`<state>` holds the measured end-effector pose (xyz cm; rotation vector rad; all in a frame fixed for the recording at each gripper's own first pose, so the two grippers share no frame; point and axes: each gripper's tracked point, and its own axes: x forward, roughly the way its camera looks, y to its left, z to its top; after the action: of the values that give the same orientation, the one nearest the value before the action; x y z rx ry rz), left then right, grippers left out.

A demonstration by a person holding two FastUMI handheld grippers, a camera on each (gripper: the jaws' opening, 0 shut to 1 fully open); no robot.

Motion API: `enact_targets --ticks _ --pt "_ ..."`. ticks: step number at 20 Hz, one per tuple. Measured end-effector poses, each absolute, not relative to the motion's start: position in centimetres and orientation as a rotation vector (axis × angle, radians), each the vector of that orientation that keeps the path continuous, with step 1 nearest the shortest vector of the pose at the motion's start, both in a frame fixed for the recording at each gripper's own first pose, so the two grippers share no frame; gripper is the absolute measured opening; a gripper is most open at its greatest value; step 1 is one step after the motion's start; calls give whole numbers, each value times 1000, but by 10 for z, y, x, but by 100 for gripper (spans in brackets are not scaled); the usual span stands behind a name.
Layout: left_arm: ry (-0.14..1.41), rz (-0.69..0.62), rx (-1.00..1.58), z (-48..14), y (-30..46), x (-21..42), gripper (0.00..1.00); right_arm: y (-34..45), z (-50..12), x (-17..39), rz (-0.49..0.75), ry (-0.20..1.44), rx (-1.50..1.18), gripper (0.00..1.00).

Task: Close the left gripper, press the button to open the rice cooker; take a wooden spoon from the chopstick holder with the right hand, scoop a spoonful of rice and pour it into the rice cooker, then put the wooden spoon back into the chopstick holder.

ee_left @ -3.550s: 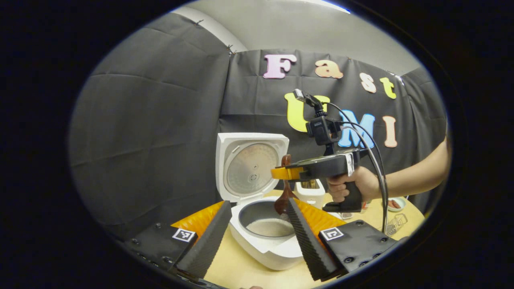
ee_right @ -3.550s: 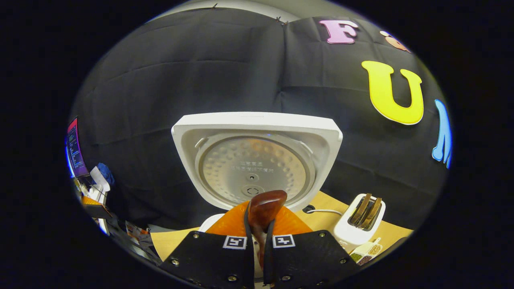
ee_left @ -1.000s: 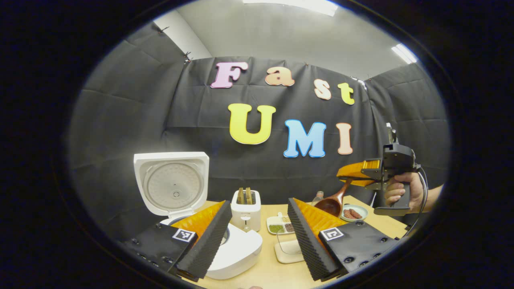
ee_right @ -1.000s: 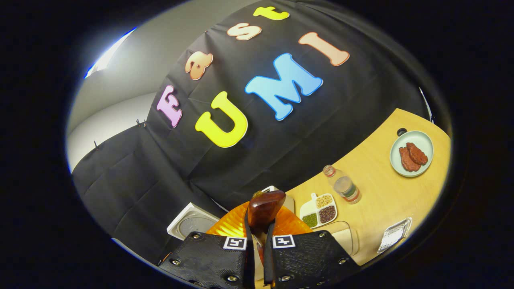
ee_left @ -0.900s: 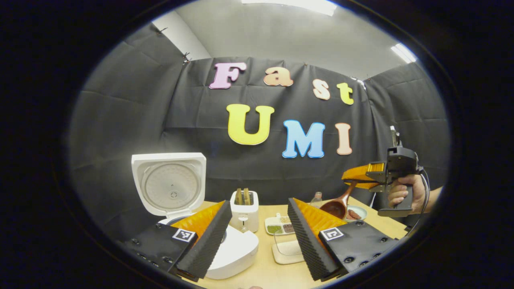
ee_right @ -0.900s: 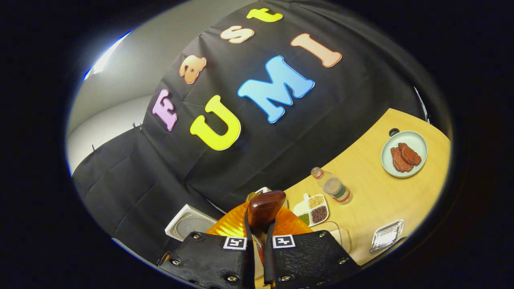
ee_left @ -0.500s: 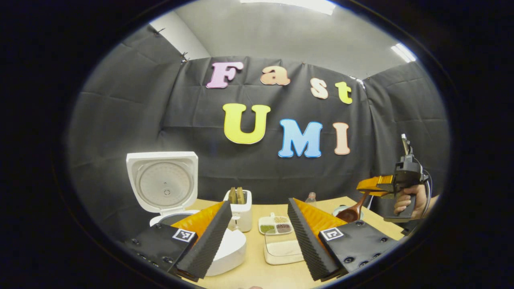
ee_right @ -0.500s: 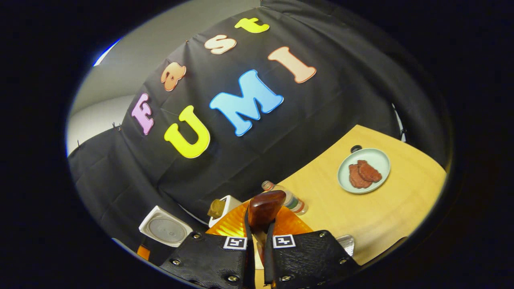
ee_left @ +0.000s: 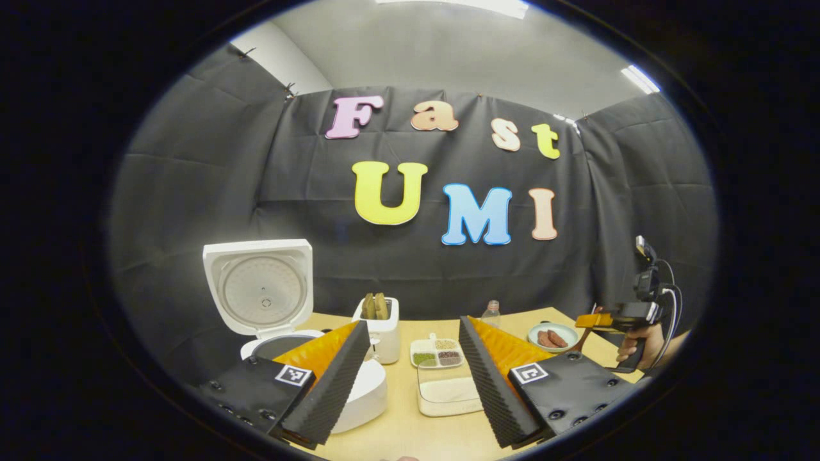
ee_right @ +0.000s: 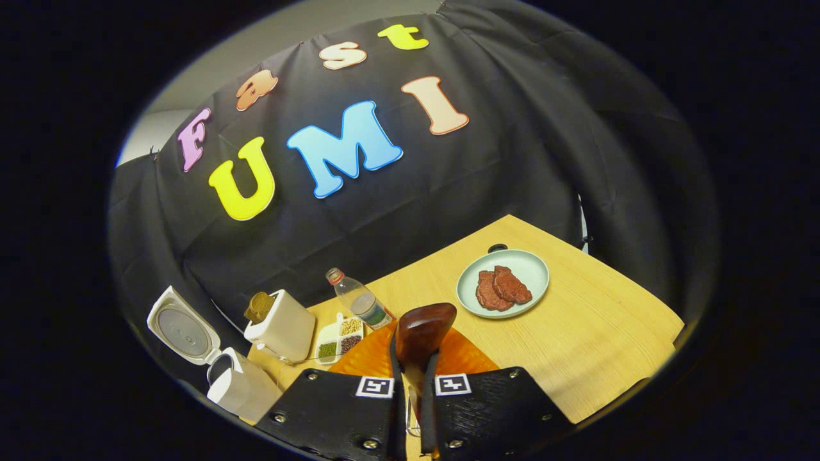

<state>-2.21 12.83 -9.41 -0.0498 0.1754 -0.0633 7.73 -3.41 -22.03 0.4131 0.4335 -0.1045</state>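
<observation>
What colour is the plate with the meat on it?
Pale green plate, clearest in the right gripper view.

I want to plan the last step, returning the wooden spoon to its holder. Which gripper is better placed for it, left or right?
The right gripper: its jaws are shut on the wooden spoon. The left gripper has open, empty jaws over the table, near the rice cooker.

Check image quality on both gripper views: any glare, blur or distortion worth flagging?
Left gripper view: strong fisheye bowing, ceiling lights blown out, rice cooker sharp, right gripper small near the rim. Right gripper view: horizon tilted, table edge curved, wooden spoon close, its end glossy with highlights.
</observation>
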Motion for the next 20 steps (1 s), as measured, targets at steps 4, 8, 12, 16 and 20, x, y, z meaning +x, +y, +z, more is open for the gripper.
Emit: enact_targets --ticks 4,8,12,16,20 --pt "186 -48 -37 -93 130 -26 98 -28 -254 78 -117 488 398 9" --pt "189 -33 -27 -89 131 -28 96 -27 -277 82 -150 509 381 9" --pt "185 -38 -15 -86 125 -29 97 -34 -283 75 -149 509 341 18" --pt "178 -58 -35 -87 111 -23 97 -73 -270 57 -202 463 146 100" --pt "174 -71 -45 -86 105 -12 97 -78 -199 41 -175 336 0 98"
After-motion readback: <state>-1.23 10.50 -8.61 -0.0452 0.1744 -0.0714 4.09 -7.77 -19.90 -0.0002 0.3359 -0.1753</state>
